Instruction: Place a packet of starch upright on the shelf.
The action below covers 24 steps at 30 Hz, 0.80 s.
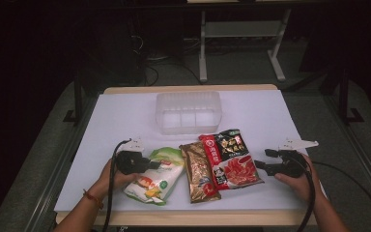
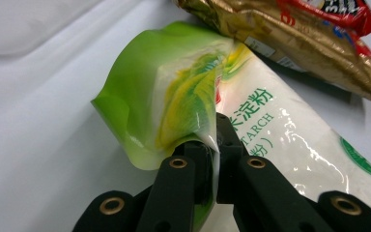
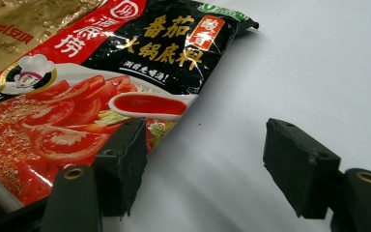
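Observation:
A green and white starch bag (image 1: 157,181) lies at the front left of the white table (image 1: 125,121). My left gripper (image 1: 160,164) is shut on its upper green edge, and in the left gripper view the jaws (image 2: 216,145) pinch the film of the starch bag (image 2: 174,96), which folds up. A gold pouch (image 1: 199,171) lies beside it, partly under a red and black tomato soup-base pouch (image 1: 232,157). My right gripper (image 1: 262,159) stands open at that pouch's right edge. In the right gripper view the gripper (image 3: 205,145) has one jaw over the red pouch (image 3: 101,87) and bare table between the jaws.
A clear plastic bin (image 1: 188,112) stands behind the pouches, mid-table. The gold pouch (image 2: 294,43) lies just past the starch bag in the left gripper view. A desk frame and cables stand on the floor beyond the table's far edge.

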Motion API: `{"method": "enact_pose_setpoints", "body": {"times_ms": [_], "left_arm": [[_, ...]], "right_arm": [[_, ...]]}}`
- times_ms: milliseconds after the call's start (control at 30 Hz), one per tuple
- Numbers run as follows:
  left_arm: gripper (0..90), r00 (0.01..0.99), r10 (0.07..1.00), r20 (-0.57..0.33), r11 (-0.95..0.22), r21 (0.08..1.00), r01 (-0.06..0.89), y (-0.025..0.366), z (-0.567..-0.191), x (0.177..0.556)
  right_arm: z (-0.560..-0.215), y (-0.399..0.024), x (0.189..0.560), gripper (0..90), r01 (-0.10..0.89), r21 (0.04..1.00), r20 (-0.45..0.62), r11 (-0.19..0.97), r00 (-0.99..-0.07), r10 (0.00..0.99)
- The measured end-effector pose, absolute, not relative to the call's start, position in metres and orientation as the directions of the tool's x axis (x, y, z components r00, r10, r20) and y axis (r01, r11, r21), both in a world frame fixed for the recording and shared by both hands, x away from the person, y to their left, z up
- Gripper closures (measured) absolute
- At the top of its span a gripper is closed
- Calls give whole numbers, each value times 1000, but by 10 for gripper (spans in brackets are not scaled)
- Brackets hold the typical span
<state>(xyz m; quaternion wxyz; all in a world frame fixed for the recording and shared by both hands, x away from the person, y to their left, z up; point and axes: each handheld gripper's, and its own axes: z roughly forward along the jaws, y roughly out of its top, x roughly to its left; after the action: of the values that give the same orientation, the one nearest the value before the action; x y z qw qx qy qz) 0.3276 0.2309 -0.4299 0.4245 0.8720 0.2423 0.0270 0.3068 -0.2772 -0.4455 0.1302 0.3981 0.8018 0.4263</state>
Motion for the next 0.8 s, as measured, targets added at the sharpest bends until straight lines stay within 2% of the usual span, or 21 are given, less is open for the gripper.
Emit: {"method": "enact_pose_setpoints", "body": {"times_ms": [267,400,800], "left_arm": [[889,883,446,-145,-471,801,369,249,-408,315],[891,884,435,-169,-413,835,363,254,-396,310],[895,881,457,-124,-338,892,301,257,-371,294]], "right_arm": [[-446,-277,310,316,533,787,138,310,-643,754],[-446,-277,310,316,534,788,141,305,-640,755],[-444,-277,313,319,527,799,145,290,-636,758]]}}
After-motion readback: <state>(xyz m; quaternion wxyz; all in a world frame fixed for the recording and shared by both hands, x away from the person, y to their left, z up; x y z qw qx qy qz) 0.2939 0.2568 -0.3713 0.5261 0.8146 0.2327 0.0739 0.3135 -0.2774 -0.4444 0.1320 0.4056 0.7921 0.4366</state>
